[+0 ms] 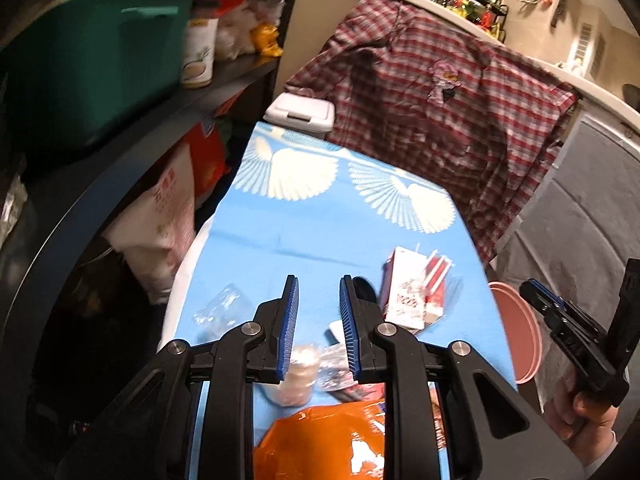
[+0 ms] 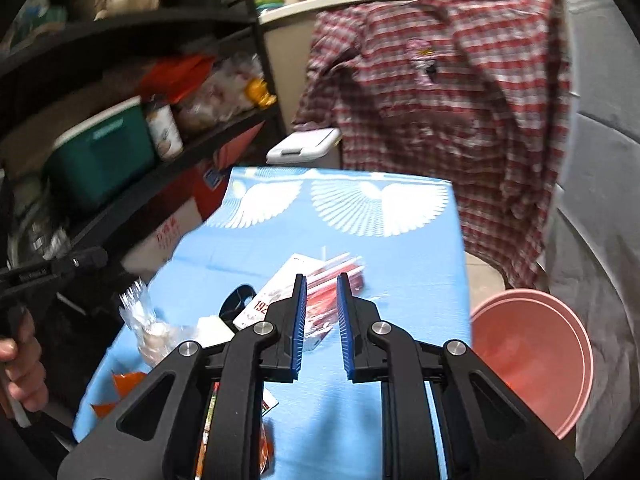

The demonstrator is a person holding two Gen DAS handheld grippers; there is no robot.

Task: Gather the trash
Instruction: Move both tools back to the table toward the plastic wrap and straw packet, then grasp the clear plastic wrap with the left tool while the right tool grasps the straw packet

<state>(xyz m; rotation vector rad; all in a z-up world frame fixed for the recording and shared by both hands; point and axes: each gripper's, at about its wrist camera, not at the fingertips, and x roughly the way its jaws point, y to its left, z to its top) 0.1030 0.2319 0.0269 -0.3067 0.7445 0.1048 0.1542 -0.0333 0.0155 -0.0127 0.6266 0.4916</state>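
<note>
The red-and-white carton [image 2: 308,296] lies just beyond the right gripper [image 2: 322,280] (jaws parted, empty).

Matt blue cloth [image 2: 400,248] covers the table; at its one o'clock hangs a soft plaid shirt [image 2: 440,100]; crinkled, probably plastic wrapper [image 2: 138,312] glints.

Red-white carton [image 2: 280,300]: digits "192", possibly cut off.
</note>
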